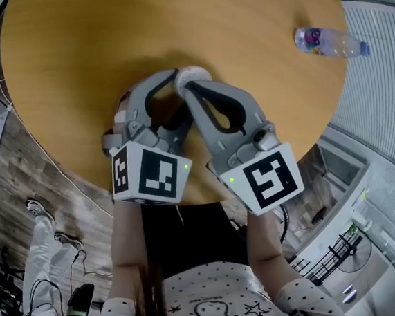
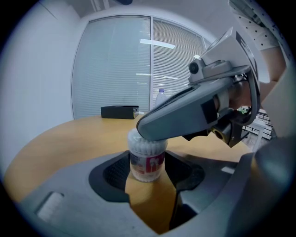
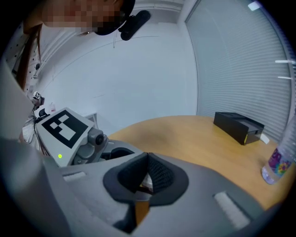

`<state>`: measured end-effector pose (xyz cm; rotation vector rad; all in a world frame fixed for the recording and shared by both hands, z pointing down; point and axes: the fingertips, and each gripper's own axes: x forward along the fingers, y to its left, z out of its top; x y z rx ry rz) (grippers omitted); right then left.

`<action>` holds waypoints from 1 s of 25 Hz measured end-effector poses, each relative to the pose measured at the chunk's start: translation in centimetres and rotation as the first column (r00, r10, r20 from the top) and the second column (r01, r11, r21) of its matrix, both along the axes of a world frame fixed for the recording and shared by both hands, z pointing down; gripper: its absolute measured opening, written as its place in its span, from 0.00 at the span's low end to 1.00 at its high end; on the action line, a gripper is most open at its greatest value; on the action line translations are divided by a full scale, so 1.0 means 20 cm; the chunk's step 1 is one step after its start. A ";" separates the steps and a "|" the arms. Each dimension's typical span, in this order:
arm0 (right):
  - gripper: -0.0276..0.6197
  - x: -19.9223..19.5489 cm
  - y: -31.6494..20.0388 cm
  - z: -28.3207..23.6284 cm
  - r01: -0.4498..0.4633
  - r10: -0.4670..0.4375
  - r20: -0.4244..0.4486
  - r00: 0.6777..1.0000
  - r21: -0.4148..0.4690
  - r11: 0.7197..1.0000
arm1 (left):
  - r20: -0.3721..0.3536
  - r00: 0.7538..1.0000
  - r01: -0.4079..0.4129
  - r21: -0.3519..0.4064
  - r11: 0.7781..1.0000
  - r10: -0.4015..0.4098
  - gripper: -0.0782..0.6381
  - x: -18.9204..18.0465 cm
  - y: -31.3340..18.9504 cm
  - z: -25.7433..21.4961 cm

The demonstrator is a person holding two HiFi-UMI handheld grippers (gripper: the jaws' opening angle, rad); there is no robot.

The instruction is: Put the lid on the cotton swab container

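Closest to me, the left tongs point(image 2: 148, 172) clasp the cotton swab container point(image 2: 147, 156) by its labelled body, upright on the table point(image 2: 69, 139). On top of it, the right tongs point(image 2: 144, 131) are shut tight, their tip bearing on the container's crown. The lid itself I can't make out beneath them. My call: press straight down over the centre, hold the left grip firm so the tub doesn't tip, then work round the rim. Farther back, the black box point(image 2: 119, 111) and water bottle point(image 2: 159, 96) stand well clear.
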<state>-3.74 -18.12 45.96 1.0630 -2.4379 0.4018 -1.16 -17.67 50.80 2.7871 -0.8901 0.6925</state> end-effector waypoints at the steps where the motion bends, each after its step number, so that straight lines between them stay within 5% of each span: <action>1: 0.05 0.00 0.00 0.00 0.000 0.000 0.010 1.000 -0.001 1.000 | -0.001 1.000 0.000 0.000 1.000 0.000 0.45 0.00 0.00 0.00; 25: 0.05 0.02 0.00 0.00 -0.029 0.029 0.105 0.994 -0.003 1.000 | 0.017 0.998 0.053 0.037 0.998 -0.054 0.46 -0.03 0.01 0.01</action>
